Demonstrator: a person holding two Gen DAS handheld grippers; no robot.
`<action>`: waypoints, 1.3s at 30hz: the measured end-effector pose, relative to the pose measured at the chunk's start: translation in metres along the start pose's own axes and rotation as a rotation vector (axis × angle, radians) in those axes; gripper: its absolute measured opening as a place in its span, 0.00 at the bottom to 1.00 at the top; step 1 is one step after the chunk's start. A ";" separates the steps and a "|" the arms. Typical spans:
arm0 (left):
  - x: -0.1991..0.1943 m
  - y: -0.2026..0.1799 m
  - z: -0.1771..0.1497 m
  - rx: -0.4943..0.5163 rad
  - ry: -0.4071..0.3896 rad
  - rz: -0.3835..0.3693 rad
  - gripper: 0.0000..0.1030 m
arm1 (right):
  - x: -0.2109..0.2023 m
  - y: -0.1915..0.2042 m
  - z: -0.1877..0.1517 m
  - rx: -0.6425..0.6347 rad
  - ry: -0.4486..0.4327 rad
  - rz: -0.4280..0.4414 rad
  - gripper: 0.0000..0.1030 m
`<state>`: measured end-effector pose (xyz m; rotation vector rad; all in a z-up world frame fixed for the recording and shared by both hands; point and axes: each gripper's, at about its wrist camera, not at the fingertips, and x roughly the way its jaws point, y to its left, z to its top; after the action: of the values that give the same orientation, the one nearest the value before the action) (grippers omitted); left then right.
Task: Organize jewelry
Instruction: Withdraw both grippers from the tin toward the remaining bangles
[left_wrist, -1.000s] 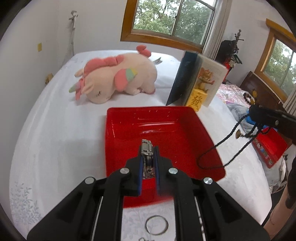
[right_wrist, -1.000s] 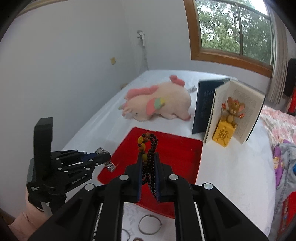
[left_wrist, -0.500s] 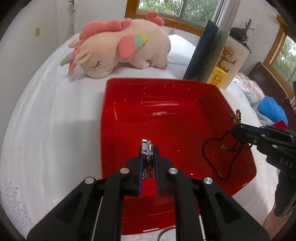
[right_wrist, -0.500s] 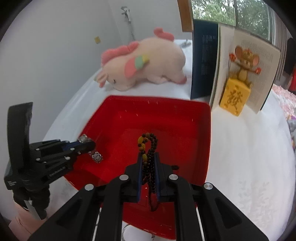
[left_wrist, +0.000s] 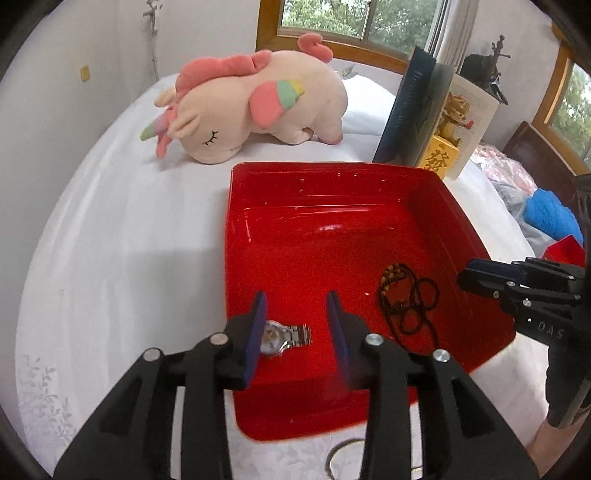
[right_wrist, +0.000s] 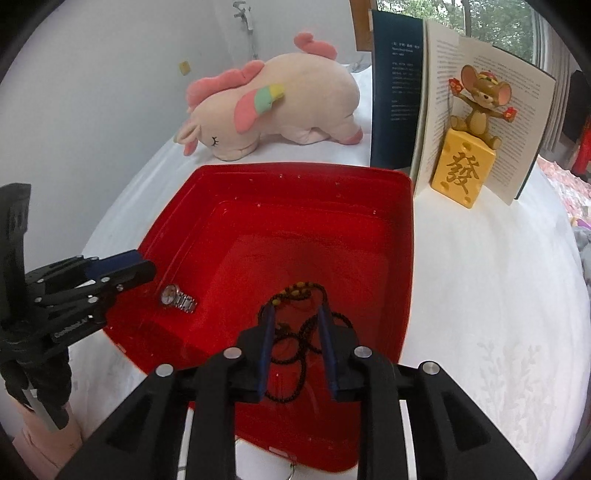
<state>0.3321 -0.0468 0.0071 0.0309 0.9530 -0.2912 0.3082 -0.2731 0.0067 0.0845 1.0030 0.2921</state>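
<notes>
A red plastic tray (left_wrist: 332, 184) (right_wrist: 295, 184) lies on the white bed. A silver wristwatch (left_wrist: 282, 336) (right_wrist: 177, 298) lies on the tray floor near its left wall. A dark bead necklace (left_wrist: 408, 301) (right_wrist: 299, 332) lies coiled on the tray floor to the right. My left gripper (left_wrist: 297, 326) is open and empty just above the watch. My right gripper (right_wrist: 295, 339) is open and empty over the necklace. Each gripper shows in the other's view, the left (right_wrist: 122, 271) and the right (left_wrist: 480, 278).
A pink unicorn plush (left_wrist: 251, 107) (right_wrist: 273, 107) lies behind the tray. An open book (right_wrist: 443, 103) stands at the back right with a mouse figurine on a yellow block (right_wrist: 469, 155). A metal ring (left_wrist: 343, 459) lies on the bed in front of the tray.
Both grippers have opened. The watch dropped from the left gripper onto the tray floor, and the necklace dropped from the right gripper into the tray.
</notes>
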 end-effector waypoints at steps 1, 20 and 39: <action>-0.006 -0.001 -0.003 0.007 -0.005 0.009 0.35 | -0.004 0.001 -0.003 -0.003 -0.005 0.002 0.24; -0.063 -0.007 -0.097 0.027 -0.035 0.045 0.90 | -0.067 0.005 -0.094 0.038 -0.073 0.030 0.59; -0.015 -0.001 -0.123 -0.023 0.176 0.003 0.72 | -0.042 -0.012 -0.124 0.125 -0.035 0.044 0.48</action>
<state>0.2259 -0.0251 -0.0523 0.0371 1.1309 -0.2783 0.1853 -0.3042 -0.0284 0.2246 0.9847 0.2673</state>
